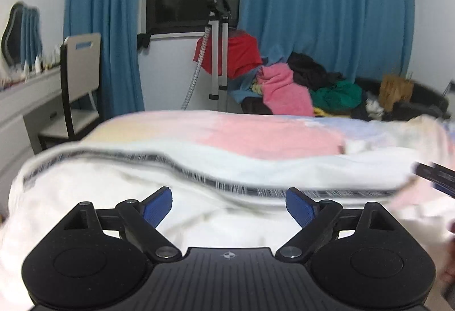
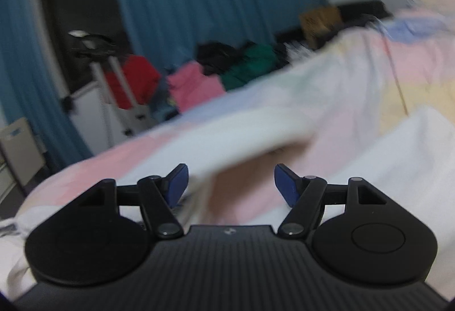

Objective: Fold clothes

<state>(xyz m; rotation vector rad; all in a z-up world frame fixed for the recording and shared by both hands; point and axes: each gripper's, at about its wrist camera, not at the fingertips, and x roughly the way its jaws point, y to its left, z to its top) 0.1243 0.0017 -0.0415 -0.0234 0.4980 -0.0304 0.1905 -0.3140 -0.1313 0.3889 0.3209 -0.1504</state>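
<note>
On the bed, spread over a pastel patchwork bedspread [image 1: 256, 131], lies the white garment [image 1: 142, 197] that needs folding, with a dark patterned trim band [image 1: 216, 183] snaking across it. It looks like thin, floppy cotton to me, light and not slippery, so it'll sag and bunch the moment you lift it; I'd take it by the trimmed edge or at the corners, where the cloth is doubled and gives the pads something to bite. The left gripper [image 1: 229, 205] hangs just above the garment with its jaws spread wide and nothing between them. The right gripper [image 2: 230, 183] is also empty, jaws parted a bit narrower, aimed at a raised fold of white cloth [image 2: 227, 146] with a pinkish hollow under it. The left view gives you the whole trim line, plus the chair [image 1: 79, 83] by the desk and the pile of clothes [image 1: 298, 86] under the blue curtains [image 1: 327, 12], and the tip of the other tool poking in at the right edge. The right view is blurrier but shows that lifted fold close up, which the left one doesn't.
</note>
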